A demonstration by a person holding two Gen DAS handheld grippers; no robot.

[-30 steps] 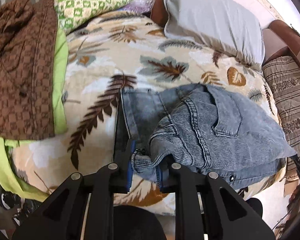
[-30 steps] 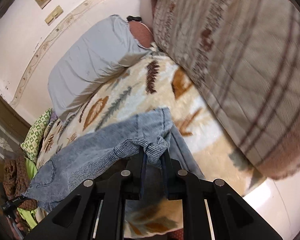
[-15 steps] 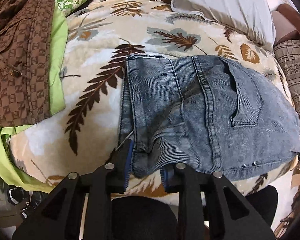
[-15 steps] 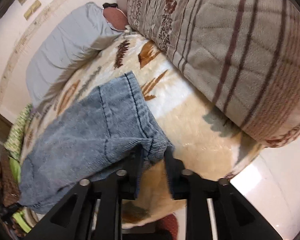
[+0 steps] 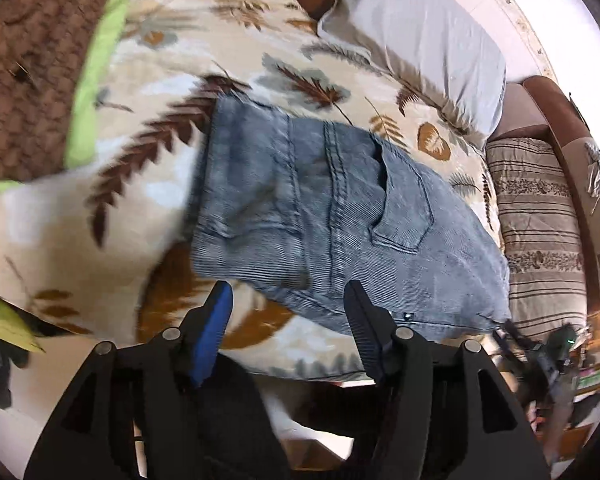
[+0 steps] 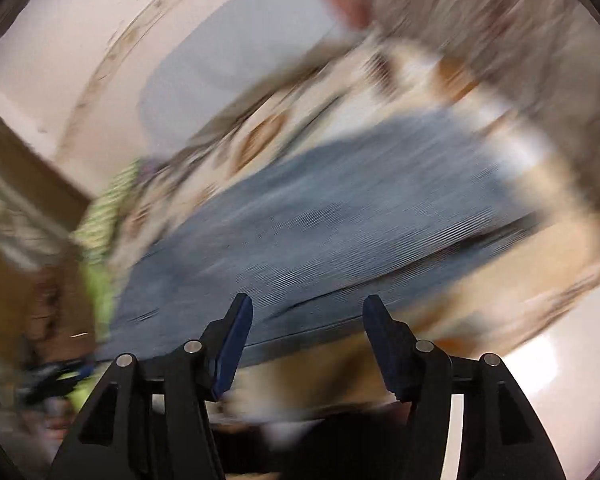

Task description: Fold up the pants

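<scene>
Left wrist view. My left gripper point(image 5: 288, 300) has its jaws spread wide with nothing between them; the fingertips sit just off the near edge of the pants point(image 5: 320, 216). The pants lie folded into a compact block on the leaf-print blanket point(image 5: 152, 92), filling the centre of the frame, back pocket point(image 5: 404, 204) facing up at about 2 o'clock from the middle. Near edge runs from 9 o'clock down toward 4 o'clock, close to the blanket's drop-off. Grey pillow point(image 5: 412, 36) at 1 o'clock, striped cushion point(image 5: 540, 216) at 3 o'clock, brown quilt point(image 5: 24, 64) at 10 o'clock, all apart from the pants. The left corner of the fold looks slightly thick and ridged.

Right wrist view. Heavy motion blur. My right gripper point(image 6: 308, 316) is also wide apart and holds nothing. The pants point(image 6: 340, 220) show as a blue band across the centre, from 8 o'clock to 2 o'clock, their near edge just ahead of my fingertips. Detail of seams cannot be made out.

Judgement: the fold looks laid down and let go. To finish well, I would pull both tools straight back and clear without snagging the near hem, then check that edges stack evenly. If the left corner stays bunched, press it flat with a closed tip rather than re-gripping.
</scene>
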